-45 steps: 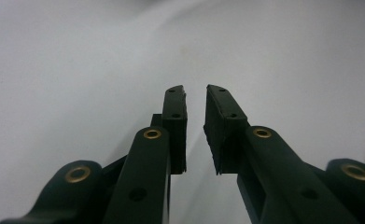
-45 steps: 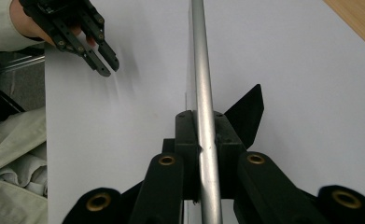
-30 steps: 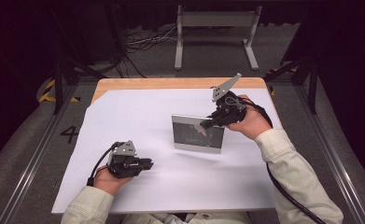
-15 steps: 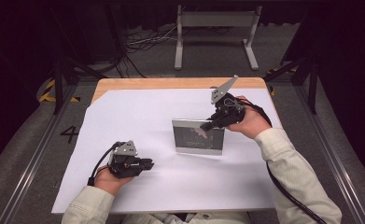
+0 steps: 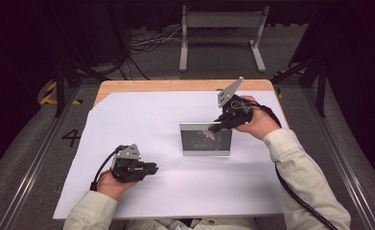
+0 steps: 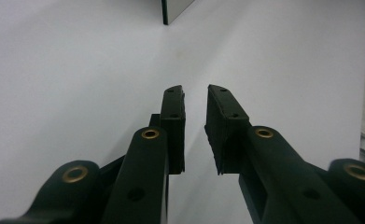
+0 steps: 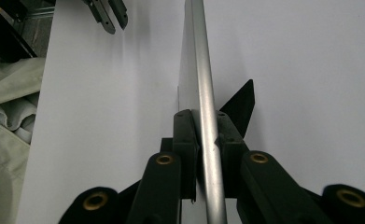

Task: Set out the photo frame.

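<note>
- The picture frame [image 5: 205,139] stands upright on its lower edge near the middle of the white sheet [image 5: 175,191] that covers the counter [image 5: 175,85]; its glass face is turned toward the person.
- Open sheet lies on every side of the frame: a wide band to its left, a narrower one to its right, and a deep strip between it and the near edge.
- A strip of bare wood shows along the far edge of the counter, beyond the sheet.
- The right gripper [image 5: 217,127] comes down on the frame's top edge at the right corner. In the right gripper view the silver rim [image 7: 204,93] runs straight between the two jaws, and both pads press on it (a firm pinch on the thin edge).
- A black prop [image 7: 242,105] sticks out from the frame's back, just beside the right jaw.
- The left gripper [image 5: 151,168] rests low on the sheet, well apart from the frame, and points to the right across the sheet. Its jaws stand a narrow gap apart with only bare sheet between them.
- The frame's corner [image 6: 173,9] is visible far ahead in the left gripper view.
- The right hand [image 5: 257,122] is raised above the counter, wrist bent, with the grey plate tilted up and away.
- The left hand [image 5: 113,182] lies near the front edge, forearm entering from below.
- A metal stand [image 5: 221,33] and cables lie on the floor beyond the counter, clear of both hands.
</note>
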`<state>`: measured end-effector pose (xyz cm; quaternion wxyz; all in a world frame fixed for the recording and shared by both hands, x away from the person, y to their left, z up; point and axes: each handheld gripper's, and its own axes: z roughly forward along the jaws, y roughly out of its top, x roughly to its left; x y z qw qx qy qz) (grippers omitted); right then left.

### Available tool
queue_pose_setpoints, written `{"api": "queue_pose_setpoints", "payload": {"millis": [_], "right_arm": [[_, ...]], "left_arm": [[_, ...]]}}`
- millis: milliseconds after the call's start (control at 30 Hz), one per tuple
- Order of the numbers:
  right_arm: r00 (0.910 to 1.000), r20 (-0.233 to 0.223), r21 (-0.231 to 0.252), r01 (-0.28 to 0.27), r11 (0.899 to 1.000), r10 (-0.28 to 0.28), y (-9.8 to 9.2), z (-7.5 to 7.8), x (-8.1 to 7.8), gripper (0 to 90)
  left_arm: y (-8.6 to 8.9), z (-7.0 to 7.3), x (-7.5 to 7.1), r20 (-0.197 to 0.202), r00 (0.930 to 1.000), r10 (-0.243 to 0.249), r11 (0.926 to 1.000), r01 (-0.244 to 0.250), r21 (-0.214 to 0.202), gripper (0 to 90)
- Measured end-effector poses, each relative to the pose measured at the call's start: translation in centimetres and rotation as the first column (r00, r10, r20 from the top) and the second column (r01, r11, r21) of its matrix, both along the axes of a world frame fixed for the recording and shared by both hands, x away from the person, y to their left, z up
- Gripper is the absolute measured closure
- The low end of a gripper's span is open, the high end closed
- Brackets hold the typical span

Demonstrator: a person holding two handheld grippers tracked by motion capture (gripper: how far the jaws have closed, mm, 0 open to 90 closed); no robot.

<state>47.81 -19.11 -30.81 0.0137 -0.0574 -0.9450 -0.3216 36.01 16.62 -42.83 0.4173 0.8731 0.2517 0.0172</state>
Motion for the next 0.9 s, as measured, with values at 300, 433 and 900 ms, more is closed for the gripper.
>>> {"api": "queue_pose_setpoints", "payload": {"millis": [300, 433, 900], "right_arm": [[0.9999, 0.016, -0.01, -0.006, 1.0, 0.006, -0.6, -0.5, 0.9, 78.8], [1.0, 0.009, -0.018, 0.003, 1.0, -0.003, -1.0, -0.8, 1.4, 78.3], [0.9974, 0.046, 0.057, 0.054, 0.997, -0.056, -2.0, -0.6, 1.0, 47.2]], "left_arm": [[0.0, 0.0, 0.0, -0.004, 1.0, -0.001, 1.0, 0.001, -0.003, 77.1], [-0.1, 0.0, 0.1, -0.002, 1.0, -0.003, 1.0, 0.003, 0.001, 77.1], [-0.1, 0.0, 0.2, -0.003, 1.0, -0.002, 1.0, 0.002, -0.001, 76.2]]}}
